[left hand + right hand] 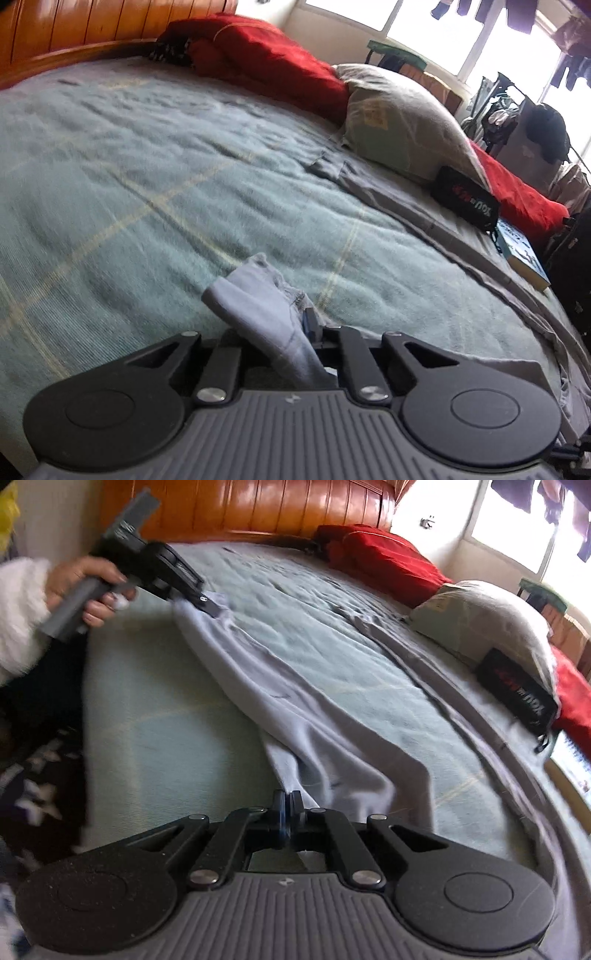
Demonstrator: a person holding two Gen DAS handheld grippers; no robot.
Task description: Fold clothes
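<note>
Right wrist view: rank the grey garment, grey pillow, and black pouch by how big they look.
1. Grey garment, largest, though nearest the camera, stretched between left gripper and right gripper.
2. Grey pillow.
3. Black pouch, smallest.

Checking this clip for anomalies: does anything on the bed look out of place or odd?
Nothing is spilled or damaged. The grey garment is stretched between the left gripper and right gripper, twisted and bunched rather than flat. A black pouch lies by the pillow.
</note>
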